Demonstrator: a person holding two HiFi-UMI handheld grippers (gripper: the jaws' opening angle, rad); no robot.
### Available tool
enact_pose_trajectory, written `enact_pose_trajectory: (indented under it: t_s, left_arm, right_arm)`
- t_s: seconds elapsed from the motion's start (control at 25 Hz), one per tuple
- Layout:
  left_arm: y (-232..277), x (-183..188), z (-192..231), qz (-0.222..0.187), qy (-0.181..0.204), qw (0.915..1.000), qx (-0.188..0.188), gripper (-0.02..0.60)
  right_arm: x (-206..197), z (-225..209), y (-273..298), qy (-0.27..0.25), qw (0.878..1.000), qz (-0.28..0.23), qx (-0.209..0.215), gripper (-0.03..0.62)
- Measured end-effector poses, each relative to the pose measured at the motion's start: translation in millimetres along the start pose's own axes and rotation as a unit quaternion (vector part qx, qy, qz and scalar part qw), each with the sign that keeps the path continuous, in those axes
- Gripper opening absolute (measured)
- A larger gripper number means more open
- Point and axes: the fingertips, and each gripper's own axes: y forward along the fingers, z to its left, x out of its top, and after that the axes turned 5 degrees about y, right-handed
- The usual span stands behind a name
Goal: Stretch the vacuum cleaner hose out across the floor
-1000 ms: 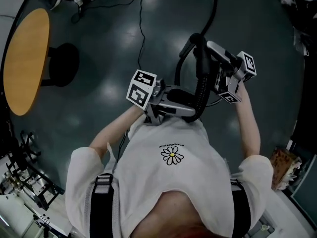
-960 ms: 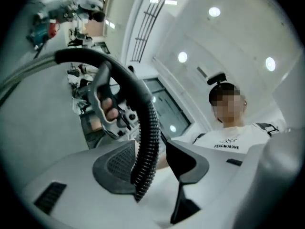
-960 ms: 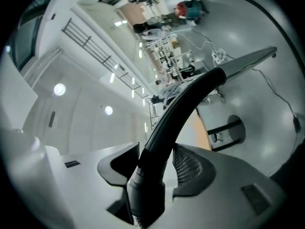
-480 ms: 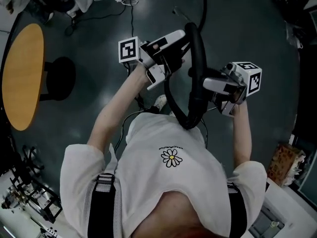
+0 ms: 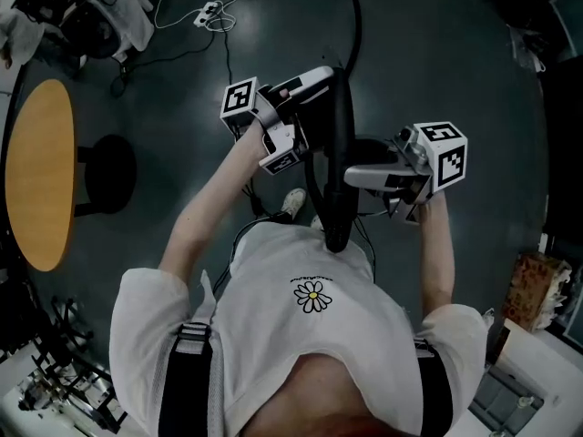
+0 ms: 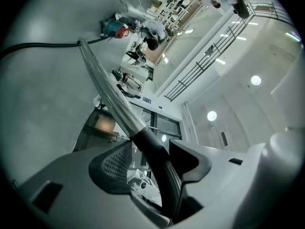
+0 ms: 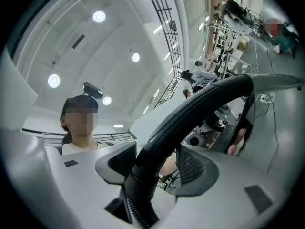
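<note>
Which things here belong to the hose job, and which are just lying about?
Job: hose; its metal tube; left gripper and right gripper, whose jaws have just been opening, hose between each pair.
Lying about: round table; floor cables.

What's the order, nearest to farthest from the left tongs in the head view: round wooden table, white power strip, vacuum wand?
From the left tongs, whose jaws have just been opening:
1. Vacuum wand: between the jaws, right at the tongs.
2. White power strip: on the floor, up and to the left.
3. Round wooden table: at the far left edge.
</note>
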Motion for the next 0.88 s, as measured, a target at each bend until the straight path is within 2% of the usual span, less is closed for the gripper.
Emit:
enact_pose_trajectory:
  t_s: [0.08,0.2,0.28,0.4,0.52,0.64,0.76,0.84,0.88]
  left_arm:
    - [16,-5,-8,0.048,0.007,0.9986,-0.023,0.229]
    - [34,-24,-32,0.113,0.014,0.9901,-0.082,0.229]
    - [34,-31,-41,0.099,0.001,0.9907,-0.094,0.229]
    - [29,-25,-38,0.034,-0.026,0.9972,-0.062,0.229]
    - [38,-23,-39,0.039,-0.016,0.9972,-0.063,0.229]
    - [48,-31,-53,0.044,-0.011,0.9938,-0.102,0.229]
    - [53,-34,-76,0.038,-0.005,0.9875,-0.153,0.229]
    - [61,-32,-93,0.055,0.032,0.9814,-0.181,0.227]
    - [66,-33,-100,0.074,0.065,0.9775,-0.186,0.226]
  right_arm:
    - [-1,7,-1,-0.027,0.999,0.016,-0.01,0.247]
    - [-9,28,1,-0.072,0.996,0.054,-0.02,0.247]
    - [-20,42,7,-0.091,0.992,0.08,-0.028,0.247]
    - [-33,54,12,-0.092,0.992,0.084,-0.019,0.247]
    - [-33,55,6,-0.097,0.993,0.059,-0.004,0.246]
    - [-36,59,13,-0.129,0.989,0.069,-0.019,0.245]
    - [-38,54,22,-0.194,0.977,0.072,-0.045,0.246]
    - [-38,34,21,-0.248,0.963,0.073,-0.075,0.245]
    - [-43,18,19,-0.269,0.954,0.086,-0.099,0.244]
